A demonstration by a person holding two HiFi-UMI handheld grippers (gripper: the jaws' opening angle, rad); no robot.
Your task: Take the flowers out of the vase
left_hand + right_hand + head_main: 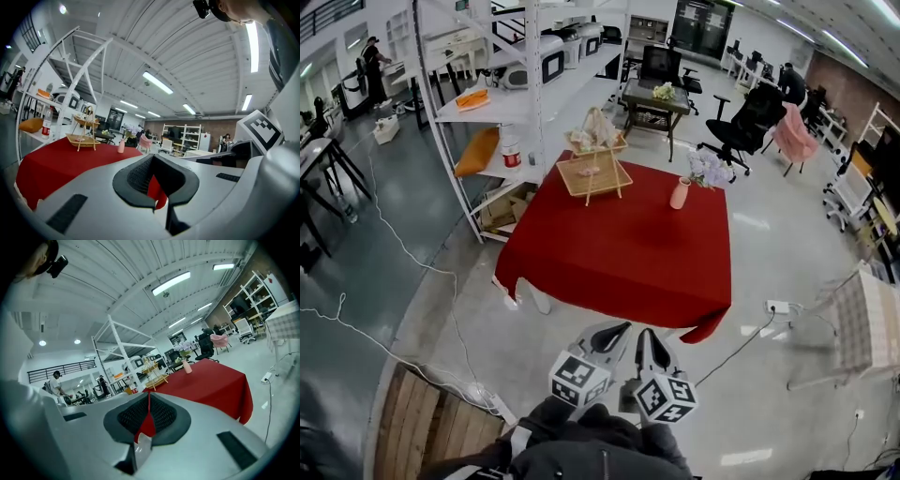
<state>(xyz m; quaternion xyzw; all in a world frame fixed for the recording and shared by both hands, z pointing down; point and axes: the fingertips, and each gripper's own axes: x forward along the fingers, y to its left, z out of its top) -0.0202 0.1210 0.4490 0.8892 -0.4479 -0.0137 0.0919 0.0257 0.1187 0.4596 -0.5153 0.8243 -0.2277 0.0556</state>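
Tablecloth [619,253] – red cloth, matt, soft folds at corners. Vase [679,194] – pink, smooth, looks ceramic. Tiered stand [594,173] – pale wood. Shelving [534,84] – white painted metal. Floor [769,244] – grey, polished, glossy with light reflections. Left gripper [152,176], right gripper [149,411] – grey matt plastic shells; pads [138,176] black, rough-textured. Planks [431,422] – bare wood.

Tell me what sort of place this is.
Probably an open-plan lab or workshop office: a white metal shelving rack holding white boxy appliances, a black swivel office chair, and a square table draped in red cloth standing in the open.
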